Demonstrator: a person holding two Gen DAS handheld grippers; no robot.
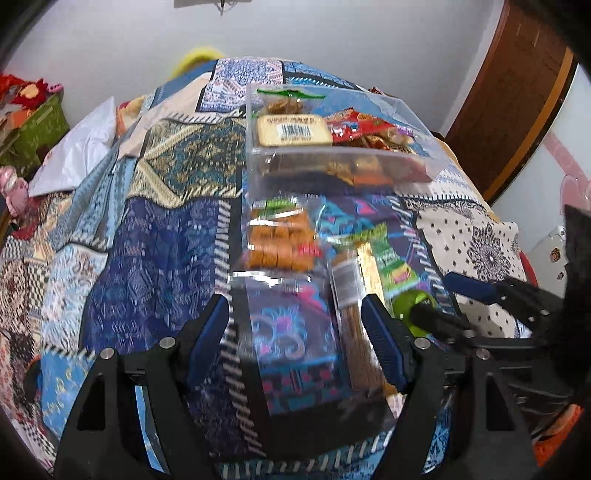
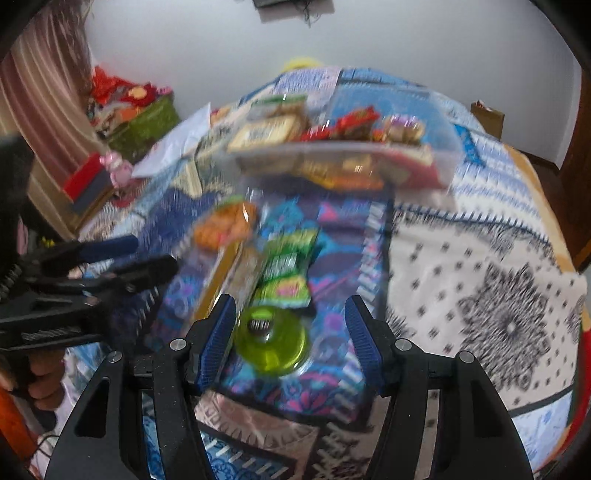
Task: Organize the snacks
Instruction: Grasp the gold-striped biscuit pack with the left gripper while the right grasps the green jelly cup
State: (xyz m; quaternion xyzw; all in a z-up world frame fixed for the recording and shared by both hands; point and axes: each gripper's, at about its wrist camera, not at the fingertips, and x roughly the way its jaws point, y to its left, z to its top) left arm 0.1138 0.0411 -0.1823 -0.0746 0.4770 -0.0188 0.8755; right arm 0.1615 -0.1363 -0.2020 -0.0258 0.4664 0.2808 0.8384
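Plain white wall (image 1: 110,33) at the back, with a dark wooden door (image 1: 517,92) with a lighter trim strip off to the right. The bed is covered in a busy patchwork quilt (image 1: 166,229) in blues and creams. On the left there's a striped curtain (image 2: 44,110) and a green box (image 1: 40,125) piled with red stuff.

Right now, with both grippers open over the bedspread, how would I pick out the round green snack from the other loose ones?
Start at the clear plastic bin of snacks on the patchwork bedspread, then come toward the camera along the loose packets. The round green snack lies nearest, between the fingers of the right hand-held gripper, just below the flat green packet. It alone is a translucent lime disc; its neighbours are flat bags.
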